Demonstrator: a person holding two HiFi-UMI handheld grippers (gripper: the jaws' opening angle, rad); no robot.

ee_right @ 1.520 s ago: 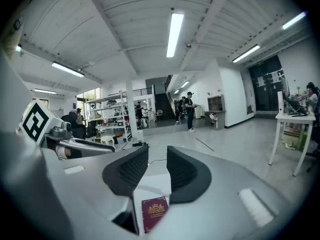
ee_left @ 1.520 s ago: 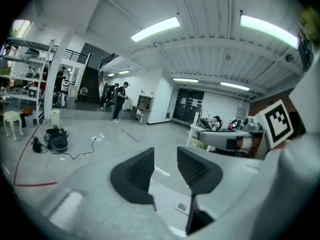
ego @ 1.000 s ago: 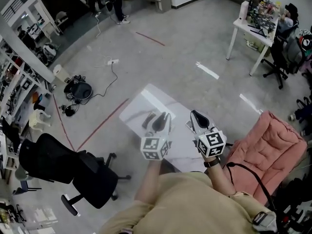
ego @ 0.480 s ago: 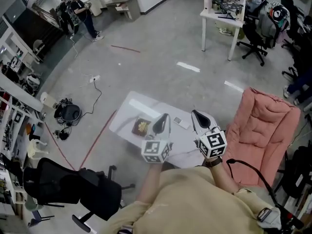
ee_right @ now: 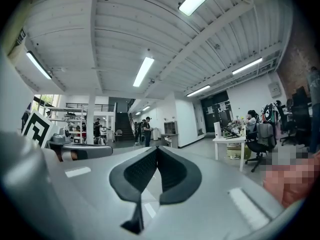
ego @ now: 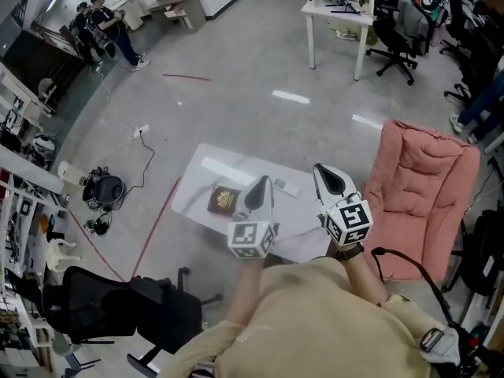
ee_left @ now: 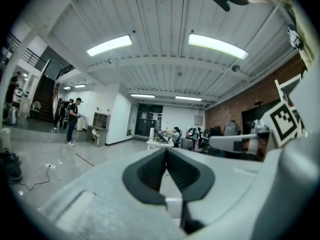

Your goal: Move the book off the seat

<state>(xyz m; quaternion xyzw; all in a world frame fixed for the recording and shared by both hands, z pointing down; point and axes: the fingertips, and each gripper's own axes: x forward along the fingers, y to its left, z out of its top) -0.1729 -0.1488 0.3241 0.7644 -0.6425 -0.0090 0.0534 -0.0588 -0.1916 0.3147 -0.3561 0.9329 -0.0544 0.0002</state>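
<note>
The book (ego: 223,200) lay on the white table (ego: 206,172), left of the pink seat (ego: 425,179), while the left hand-held gripper (ego: 260,187) and right hand-held gripper (ego: 327,176) hovered over the table's near side, jaws pressed together, empty.

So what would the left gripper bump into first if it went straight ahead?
Probably nothing close: the left gripper points level over the table, toward a far white desk. Depth is unclear.

Grey concrete floor (ego: 236,116), white desk (ego: 331,12)
</note>
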